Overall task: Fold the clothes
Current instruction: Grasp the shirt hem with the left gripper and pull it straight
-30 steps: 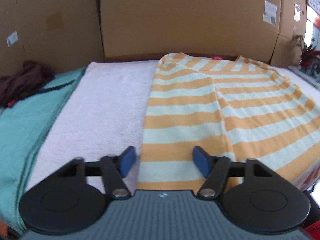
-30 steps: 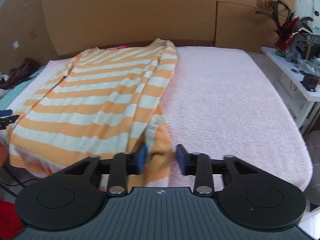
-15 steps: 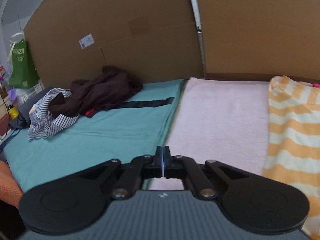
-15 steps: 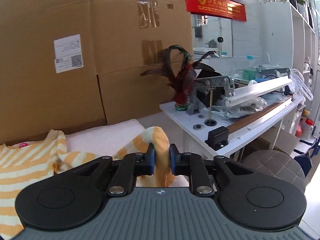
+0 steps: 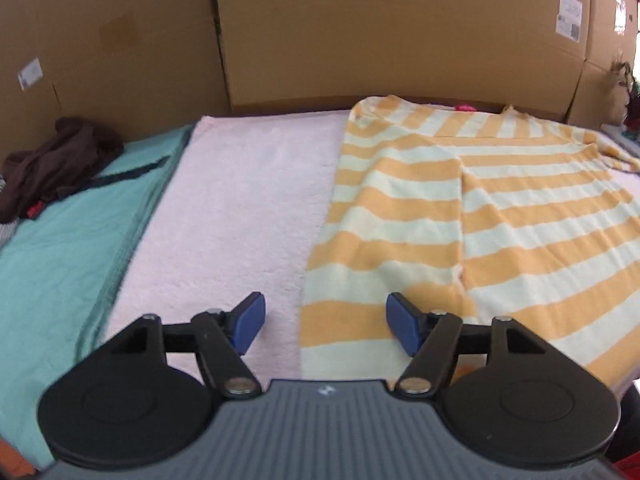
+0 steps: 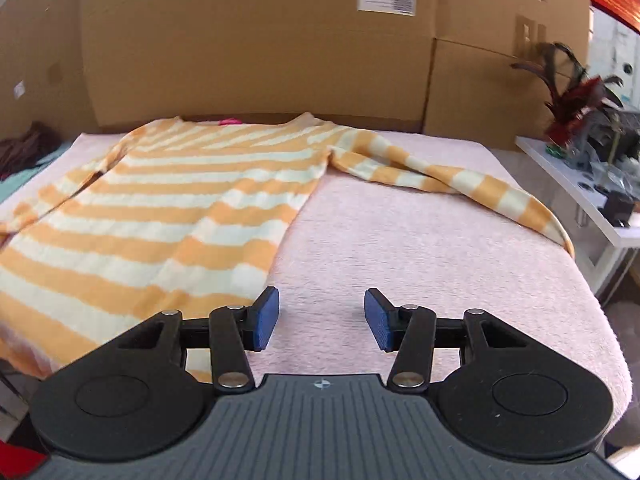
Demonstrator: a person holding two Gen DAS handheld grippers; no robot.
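An orange-and-cream striped sweater [image 5: 460, 216] [image 6: 168, 216] lies flat on a pink towel [image 5: 248, 208] [image 6: 420, 248]. Its left sleeve is folded in over the body; its right sleeve [image 6: 452, 180] stretches out to the towel's right edge. My left gripper [image 5: 325, 326] hovers over the sweater's near left hem corner, jaws opening, nothing pressed between the blue pads. My right gripper [image 6: 322, 319] hangs over bare towel just right of the sweater's hem, jaws opening, nothing between them.
A teal sheet [image 5: 60, 260] lies left of the towel with a dark brown garment [image 5: 56, 160] on it. Cardboard boxes [image 6: 260, 40] wall the back. A white shelf [image 6: 584, 188] with a red-leaved plant [image 6: 576, 96] stands to the right.
The right sleeve, bunched between the right jaws a second ago, now lies stretched out to the right and released. Both grippers swung outward, then returned over the hem; the left one shut, then reopened.
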